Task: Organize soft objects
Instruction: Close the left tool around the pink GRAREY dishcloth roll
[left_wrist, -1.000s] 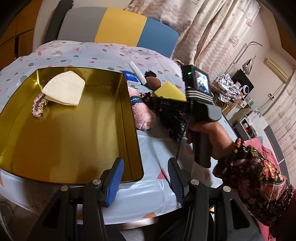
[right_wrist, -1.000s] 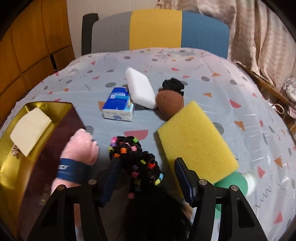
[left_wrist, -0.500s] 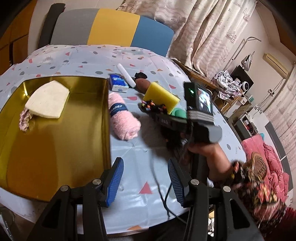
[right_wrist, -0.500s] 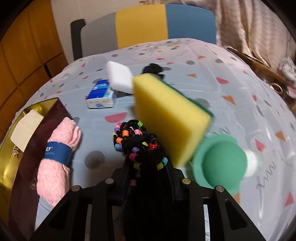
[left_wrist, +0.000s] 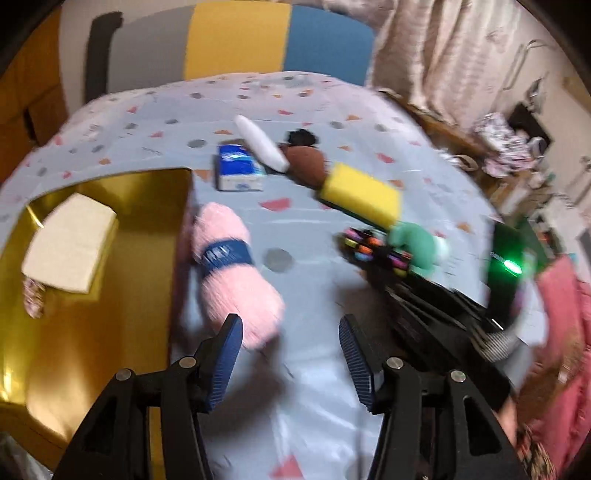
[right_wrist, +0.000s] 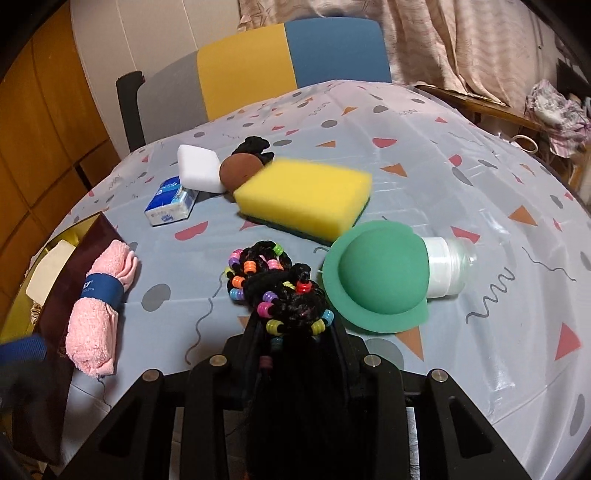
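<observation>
My right gripper (right_wrist: 295, 332) is shut on a black braided hair piece with coloured beads (right_wrist: 280, 284), held just above the table; it also shows in the left wrist view (left_wrist: 373, 251). My left gripper (left_wrist: 290, 350) is open and empty, just in front of a rolled pink towel with a blue band (left_wrist: 232, 266), which lies beside the gold tray (left_wrist: 155, 192). The towel shows in the right wrist view (right_wrist: 99, 299). In the tray lie a cream cloth (left_wrist: 70, 247) and a pink scrunchie (left_wrist: 33, 299).
On the dotted tablecloth lie a yellow sponge (right_wrist: 306, 199), a green foam hat on a clear jar (right_wrist: 380, 273), a brown puff (right_wrist: 240, 170), a white sponge (right_wrist: 195, 166), a tissue pack (right_wrist: 170, 206) and a black scrunchie (right_wrist: 255, 144). A chair (right_wrist: 280, 59) stands behind.
My right gripper has closed on the beaded hair piece and lifted it, nudging the yellow sponge. My left gripper has swung right from the tray to the pink towel.
</observation>
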